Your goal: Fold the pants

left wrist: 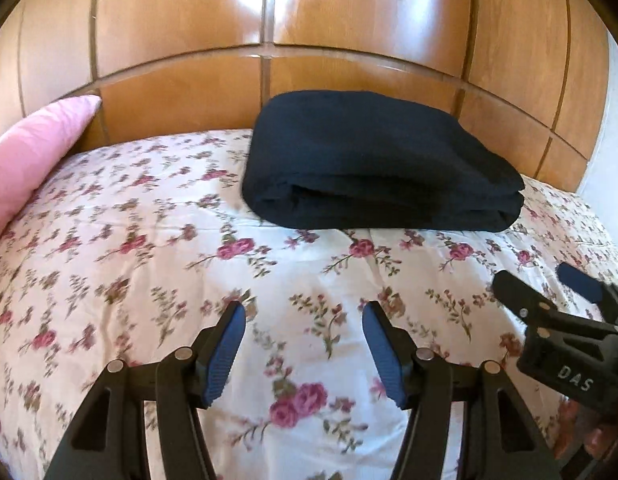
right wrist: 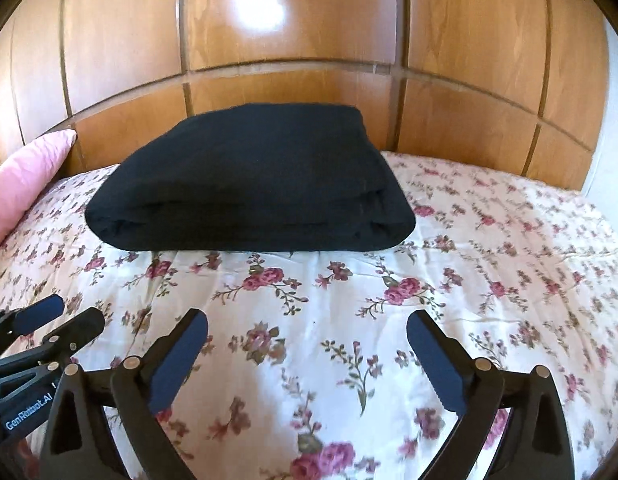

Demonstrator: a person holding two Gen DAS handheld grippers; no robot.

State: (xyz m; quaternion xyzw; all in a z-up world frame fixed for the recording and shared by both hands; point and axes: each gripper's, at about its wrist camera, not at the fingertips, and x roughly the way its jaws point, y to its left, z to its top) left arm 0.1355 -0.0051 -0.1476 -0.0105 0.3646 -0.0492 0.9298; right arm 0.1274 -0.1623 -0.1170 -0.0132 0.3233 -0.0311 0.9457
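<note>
The black pants (left wrist: 373, 160) lie folded into a thick rectangular bundle on the floral bedsheet (left wrist: 149, 248), close to the wooden headboard. In the right wrist view the same pants (right wrist: 253, 184) show their layered folded edge facing me. My left gripper (left wrist: 304, 312) hovers over the sheet well short of the bundle, open, with nothing between its blue pads. My right gripper (right wrist: 307, 322) is open wide, also empty and apart from the pants. Each gripper appears in the other's view: the right gripper (left wrist: 541, 280) at the right edge, the left gripper (right wrist: 75, 312) at the lower left.
A pink pillow (left wrist: 37, 148) leans at the far left against the glossy wooden headboard (left wrist: 269, 20). A pale wall (left wrist: 613, 152) borders the bed on the right. Floral sheet (right wrist: 489, 248) stretches to the right of the pants.
</note>
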